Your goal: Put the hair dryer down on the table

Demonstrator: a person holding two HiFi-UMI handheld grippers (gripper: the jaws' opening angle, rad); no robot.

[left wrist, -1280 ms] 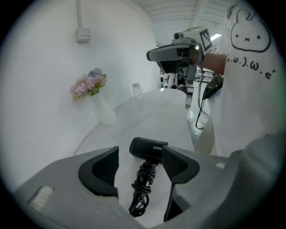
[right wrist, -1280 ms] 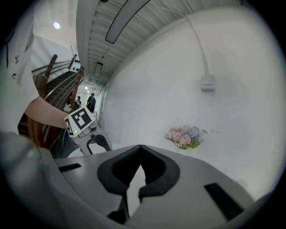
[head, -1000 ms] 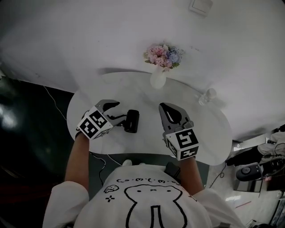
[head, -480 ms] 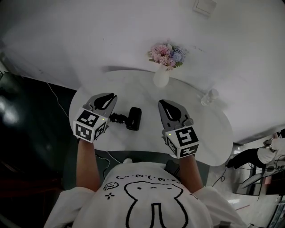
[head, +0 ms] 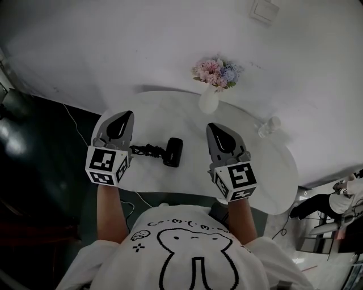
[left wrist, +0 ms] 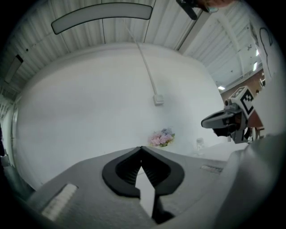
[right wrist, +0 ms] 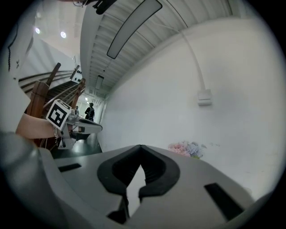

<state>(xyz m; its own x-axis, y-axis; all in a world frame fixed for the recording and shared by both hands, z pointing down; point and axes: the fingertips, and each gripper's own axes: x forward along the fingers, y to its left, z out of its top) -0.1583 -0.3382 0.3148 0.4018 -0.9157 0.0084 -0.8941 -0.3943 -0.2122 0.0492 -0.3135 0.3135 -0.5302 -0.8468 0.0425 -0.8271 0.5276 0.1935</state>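
Note:
The black hair dryer [head: 173,152] lies on the round white table [head: 258,167], its coiled cord [head: 145,150] trailing to the left. My left gripper [head: 125,115] hangs left of the dryer, clear of it, over the cord. Its jaws have just been closing and now meet at the tips [left wrist: 142,148] with nothing between them. My right gripper [head: 215,128] hovers to the right of the dryer, apart from it, and is shut and empty [right wrist: 141,146]. Each gripper view shows the other gripper off to the side.
A white vase of pink and blue flowers [head: 210,97] stands at the table's far edge, and a small clear jar [head: 269,126] sits at the right. A white wall with a switch plate [head: 265,10] rises behind. Dark floor lies to the left.
My left gripper let go of the dryer's handle, rose, swung left to point away from me, and its jaws closed. The dryer stays on the table. The right gripper barely moved.

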